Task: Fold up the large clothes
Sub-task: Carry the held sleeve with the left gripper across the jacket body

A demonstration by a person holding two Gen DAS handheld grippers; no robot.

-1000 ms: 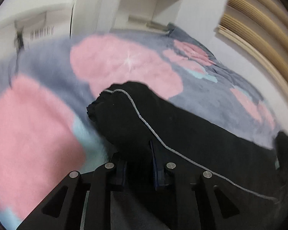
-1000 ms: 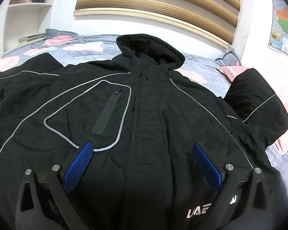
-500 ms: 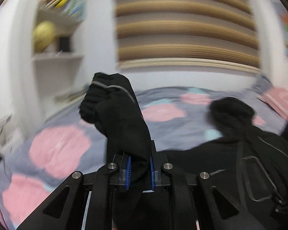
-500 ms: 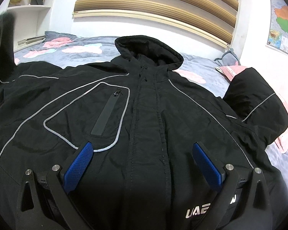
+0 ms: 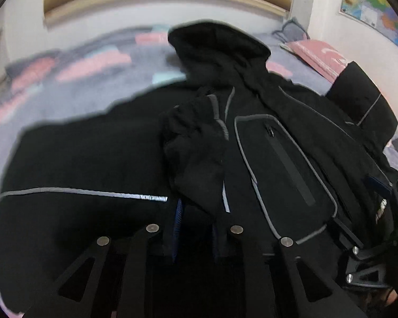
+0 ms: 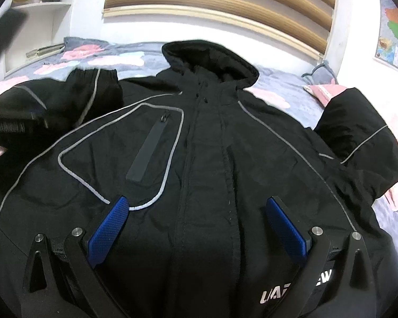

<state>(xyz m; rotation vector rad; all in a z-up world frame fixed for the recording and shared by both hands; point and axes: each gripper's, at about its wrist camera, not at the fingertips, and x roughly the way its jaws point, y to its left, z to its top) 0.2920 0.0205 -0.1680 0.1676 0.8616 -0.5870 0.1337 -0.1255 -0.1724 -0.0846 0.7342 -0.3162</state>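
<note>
A large black hooded jacket [image 6: 204, 159] with grey piping lies front up on the bed. My left gripper [image 5: 197, 212] is shut on the jacket's left sleeve [image 5: 196, 143] and holds its cuff over the chest, beside the zip pocket [image 5: 284, 164]. The same sleeve cuff [image 6: 92, 92] shows at the upper left of the right wrist view. My right gripper [image 6: 196, 220] is open and empty, low over the jacket's lower front. The other sleeve [image 6: 358, 132] lies folded at the right.
The bed cover [image 6: 98, 58] is grey with pink and pale blue patches. A pink pillow [image 5: 318, 55] lies at the far right by the wall. A slatted headboard [image 6: 225, 8] and white shelves [image 6: 39, 8] stand behind the bed.
My left gripper lifted the sleeve off the bed, swung it up and to the right, and now holds it over the jacket's chest. The right gripper has stayed open in place.
</note>
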